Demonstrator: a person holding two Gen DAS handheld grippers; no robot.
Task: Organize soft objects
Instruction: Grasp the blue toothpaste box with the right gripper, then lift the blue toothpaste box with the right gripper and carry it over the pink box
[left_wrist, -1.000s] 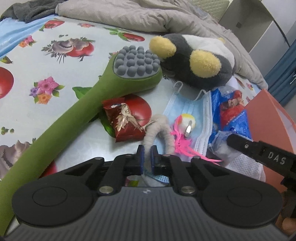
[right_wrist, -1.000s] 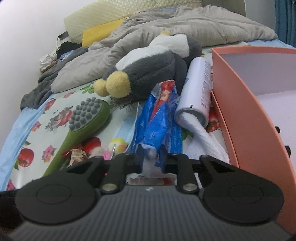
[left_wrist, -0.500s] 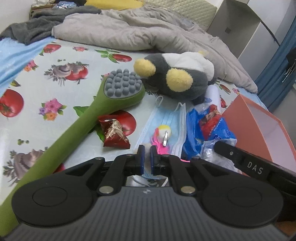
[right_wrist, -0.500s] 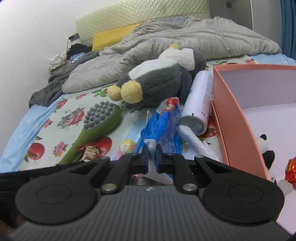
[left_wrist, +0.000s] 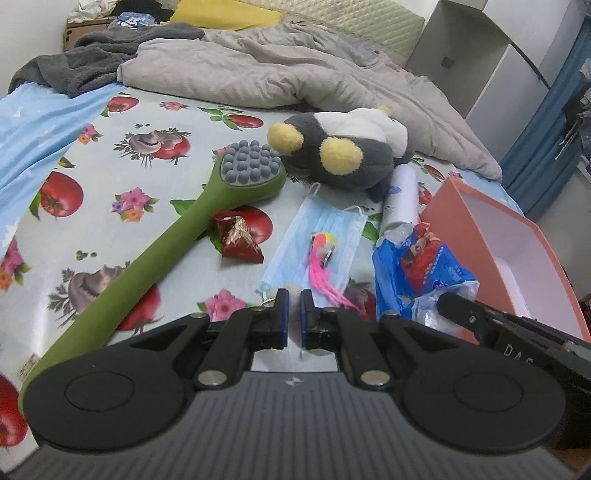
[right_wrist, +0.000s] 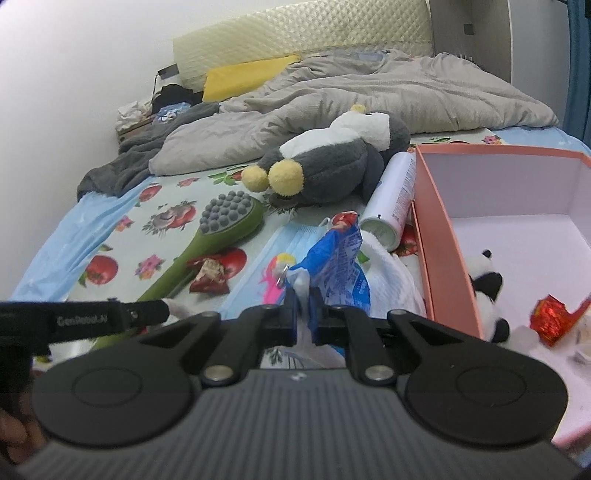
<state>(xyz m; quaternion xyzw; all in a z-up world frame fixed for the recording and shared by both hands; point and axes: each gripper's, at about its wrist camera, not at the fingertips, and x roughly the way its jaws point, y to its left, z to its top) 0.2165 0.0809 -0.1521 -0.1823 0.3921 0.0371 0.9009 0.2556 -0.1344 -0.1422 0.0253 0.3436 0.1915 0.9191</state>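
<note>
Soft objects are lying scattered over a fruit-print sheet as a person is sorting them into a pink box at the right edge of the bed. The right gripper is pinching the crumpled end of a blue snack bag, its jaws clenched on the plastic so the bag is hanging clear of the bedding and of the white towel beneath it, apparently ready for a short swing toward the box. The left gripper is clamping something pale and fuzzy between nearly closed jaws; what it is cannot be told, as only a sliver is showing. Just ahead, a pink-feathered toy is resting on a blue face mask. A plush penguin is lying beside a green massage brush and a white spray can. Inside the box, a small panda and a red foil wrapper are already sitting, suggesting the sorting is partly done. A second red foil wrapper is waiting on the sheet.
</note>
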